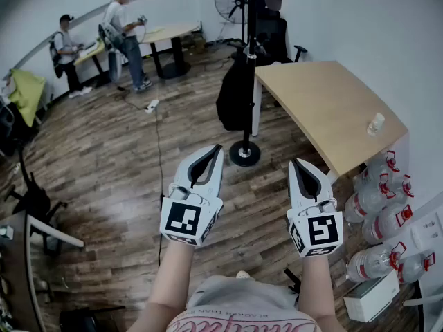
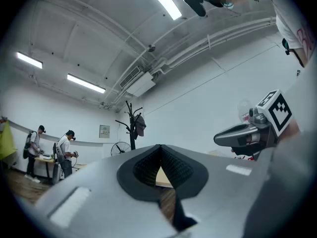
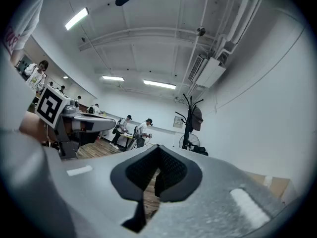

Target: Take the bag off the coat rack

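Ahead across the wood floor, the black bag hangs on the coat rack beside the tabletop, well beyond reach, so I carry left claw and right claw pinched shut, empty, pointing toward it.

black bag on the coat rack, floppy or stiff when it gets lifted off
The black bag hangs rounded against the pole, so probably soft; it may sag and swing once lifted. It looks full, so possibly weighty. The coat rack stands on one small round base, so a sideways tug might tip it.
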The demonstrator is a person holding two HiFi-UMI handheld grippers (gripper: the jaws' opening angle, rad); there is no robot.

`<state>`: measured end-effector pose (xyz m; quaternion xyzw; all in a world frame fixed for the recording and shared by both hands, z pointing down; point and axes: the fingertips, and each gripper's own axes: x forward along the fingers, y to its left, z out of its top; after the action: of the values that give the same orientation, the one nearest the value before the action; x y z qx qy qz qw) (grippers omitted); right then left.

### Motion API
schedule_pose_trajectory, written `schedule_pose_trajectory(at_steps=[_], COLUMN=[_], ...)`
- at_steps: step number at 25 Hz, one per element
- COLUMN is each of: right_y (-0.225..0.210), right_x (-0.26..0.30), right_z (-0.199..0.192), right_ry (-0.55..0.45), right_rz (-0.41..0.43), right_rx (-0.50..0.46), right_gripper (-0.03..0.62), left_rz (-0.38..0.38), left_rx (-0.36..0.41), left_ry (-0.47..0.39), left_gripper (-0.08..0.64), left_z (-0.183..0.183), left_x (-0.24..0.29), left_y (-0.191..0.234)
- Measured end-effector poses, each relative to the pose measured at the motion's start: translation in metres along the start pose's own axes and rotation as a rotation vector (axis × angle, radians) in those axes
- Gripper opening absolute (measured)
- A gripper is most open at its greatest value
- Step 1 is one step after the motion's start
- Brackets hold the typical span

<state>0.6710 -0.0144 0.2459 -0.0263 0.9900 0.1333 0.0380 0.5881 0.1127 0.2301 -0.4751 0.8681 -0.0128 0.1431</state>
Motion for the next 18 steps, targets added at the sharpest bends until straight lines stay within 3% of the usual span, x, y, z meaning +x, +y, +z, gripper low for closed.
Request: schedule_pose_trajectory(at_steps=[10,18], right_y=[-0.026,-0.028], right_x=[0.017,0.064], right_z=[-0.009,-0.033], right_ry=[-0.013,0.022], right_rz=[0.011,0.022], right_rx=[0.018,0.029], right_gripper=[0.000,0.000], left_rz=[0.008,0.009], left_rx=[0.013,-0.013], left_ry=[0.012,0.005], left_gripper=[0.015,0.015], left_z=[-0.004,-0.027], left_x=[0.033,0.063], left_y=[0.000,0.038])
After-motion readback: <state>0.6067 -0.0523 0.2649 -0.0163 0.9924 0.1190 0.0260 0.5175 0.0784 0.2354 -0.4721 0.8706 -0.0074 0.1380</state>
